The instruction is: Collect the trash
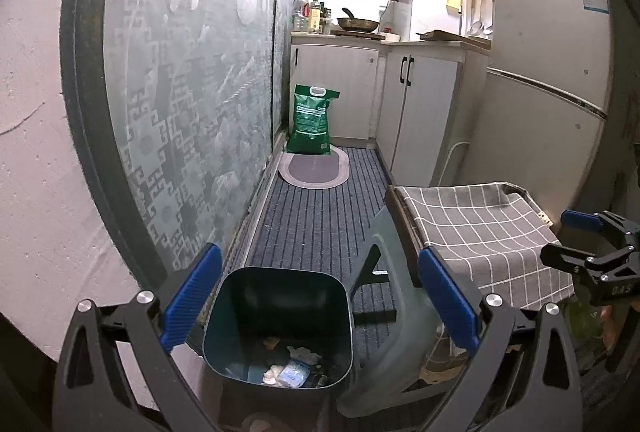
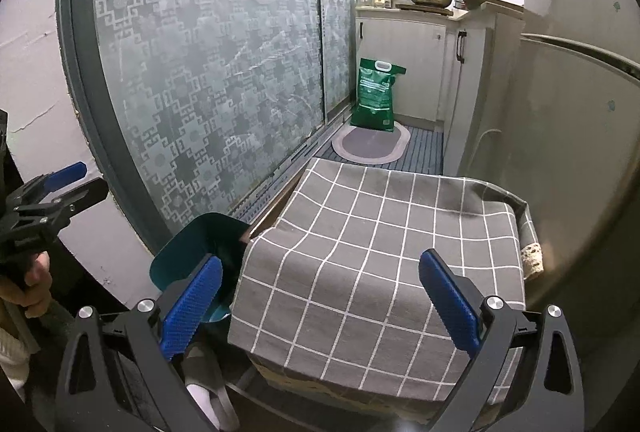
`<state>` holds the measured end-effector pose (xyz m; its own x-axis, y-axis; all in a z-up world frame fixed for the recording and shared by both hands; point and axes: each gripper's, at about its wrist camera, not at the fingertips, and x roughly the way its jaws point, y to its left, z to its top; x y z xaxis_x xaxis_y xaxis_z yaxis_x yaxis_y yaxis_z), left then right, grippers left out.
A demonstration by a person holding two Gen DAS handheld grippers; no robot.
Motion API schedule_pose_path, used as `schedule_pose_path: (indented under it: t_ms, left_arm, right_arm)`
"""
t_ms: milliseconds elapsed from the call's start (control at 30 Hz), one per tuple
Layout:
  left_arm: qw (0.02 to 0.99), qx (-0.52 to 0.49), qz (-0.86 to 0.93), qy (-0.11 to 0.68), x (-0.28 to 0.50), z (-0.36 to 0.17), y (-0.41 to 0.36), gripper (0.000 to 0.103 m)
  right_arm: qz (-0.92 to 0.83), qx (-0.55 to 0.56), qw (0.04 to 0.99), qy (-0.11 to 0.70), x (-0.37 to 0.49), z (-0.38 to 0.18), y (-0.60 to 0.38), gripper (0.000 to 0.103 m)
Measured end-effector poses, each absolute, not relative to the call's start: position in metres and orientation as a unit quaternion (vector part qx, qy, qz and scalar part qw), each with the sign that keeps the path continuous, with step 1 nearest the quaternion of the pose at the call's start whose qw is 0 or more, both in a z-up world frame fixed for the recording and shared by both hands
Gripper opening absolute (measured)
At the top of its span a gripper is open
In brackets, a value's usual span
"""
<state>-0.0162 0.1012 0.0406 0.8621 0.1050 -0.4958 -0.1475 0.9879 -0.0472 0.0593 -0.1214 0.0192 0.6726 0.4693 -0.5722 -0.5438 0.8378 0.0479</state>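
We are holding the left gripper (image 1: 320,296) over a dark green trash bin (image 1: 280,324), its blue-padded jaws standing wide apart with nothing pressed between them. The bin is sitting on the striped floor mat (image 1: 320,216), close against the frosted sliding door (image 1: 188,92) on the left, and just beside a grey plastic stool (image 1: 396,320) on its right. At the bottom of the bin, crumpled white tissues and scraps of trash (image 1: 292,364) are lying loose.

We are keeping the right gripper (image 2: 320,296) over a grey checked cloth (image 2: 380,252) that is draping a low box-like stand; its jaws are also spread wide and gripping nothing. A pale crumbly lump (image 2: 532,260) is resting at the cloth's right edge, next to the fridge (image 1: 548,92); we cannot tell what it is.

At the far end, a green sack (image 1: 312,120) is standing on an oval mat (image 1: 314,170) in front of white cabinets (image 1: 336,88), and a pan (image 1: 356,22) is sitting on the counter above.
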Motion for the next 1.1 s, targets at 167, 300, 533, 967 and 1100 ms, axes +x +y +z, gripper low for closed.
schedule_pose_path:
  t_ms: [167, 300, 533, 967, 1100]
  left_arm:
    - [0.963, -0.042, 0.067, 0.256, -0.0155, 0.0402, 0.1025, 0.100]
    - [0.963, -0.039, 0.071, 0.257, -0.0151, 0.0387, 0.1023, 0.100]
    - [0.961, -0.035, 0.070, 0.265, -0.0147, 0.0357, 0.1022, 0.100]
    - [0.961, -0.035, 0.068, 0.267, -0.0141, 0.0335, 0.1036, 0.100]
    - [0.961, -0.036, 0.068, 0.266, -0.0151, 0.0329, 0.1036, 0.100]
  right_arm:
    - [0.285, -0.063, 0.911, 0.291, 0.0587, 0.0215, -0.1193, 0.099]
    - [0.287, -0.061, 0.911, 0.291, 0.0591, 0.0224, -0.1176, 0.099]
    - [0.293, -0.061, 0.908, 0.292, 0.0580, 0.0213, -0.1152, 0.100]
    - [0.295, -0.063, 0.907, 0.294, 0.0566, 0.0225, -0.1117, 0.100]
    - [0.295, -0.064, 0.907, 0.293, 0.0564, 0.0223, -0.1119, 0.100]
